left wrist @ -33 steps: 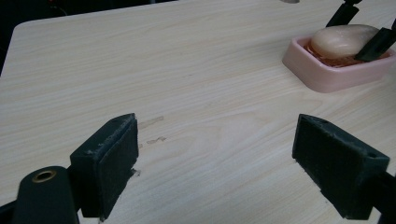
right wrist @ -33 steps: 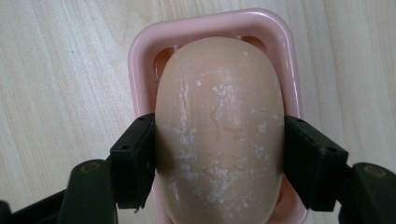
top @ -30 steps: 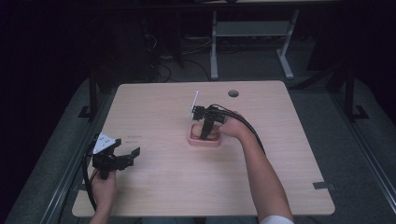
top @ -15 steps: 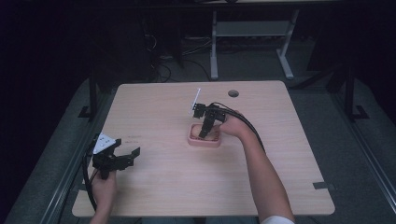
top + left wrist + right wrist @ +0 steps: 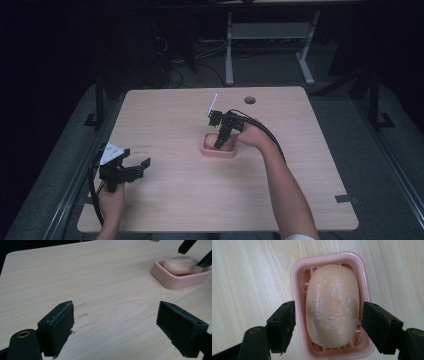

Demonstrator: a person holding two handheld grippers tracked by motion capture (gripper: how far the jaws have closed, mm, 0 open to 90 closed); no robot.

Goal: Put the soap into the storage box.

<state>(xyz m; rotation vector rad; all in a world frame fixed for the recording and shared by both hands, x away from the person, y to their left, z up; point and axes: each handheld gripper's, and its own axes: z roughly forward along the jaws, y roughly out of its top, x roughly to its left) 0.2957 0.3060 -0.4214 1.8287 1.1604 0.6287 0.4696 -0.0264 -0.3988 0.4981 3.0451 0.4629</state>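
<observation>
A pink soap dish [image 5: 218,150] sits near the table's middle with a pale bar of soap [image 5: 332,305] lying in it. My right gripper [image 5: 220,141] hangs just above it, pointing down. It is open, and its jaws straddle the dish [image 5: 299,277] and the soap across their width without touching either. My left gripper [image 5: 136,161] is held low near the table's front left corner, open with nothing between its jaws. From the left gripper [image 5: 115,315] view, the dish [image 5: 175,281] and soap [image 5: 181,265] lie far off at the upper right.
The light wooden table [image 5: 175,200] has a round cable hole [image 5: 250,100] at its back edge. A white desk frame [image 5: 270,35] stands on the floor behind. Dark floor surrounds the table.
</observation>
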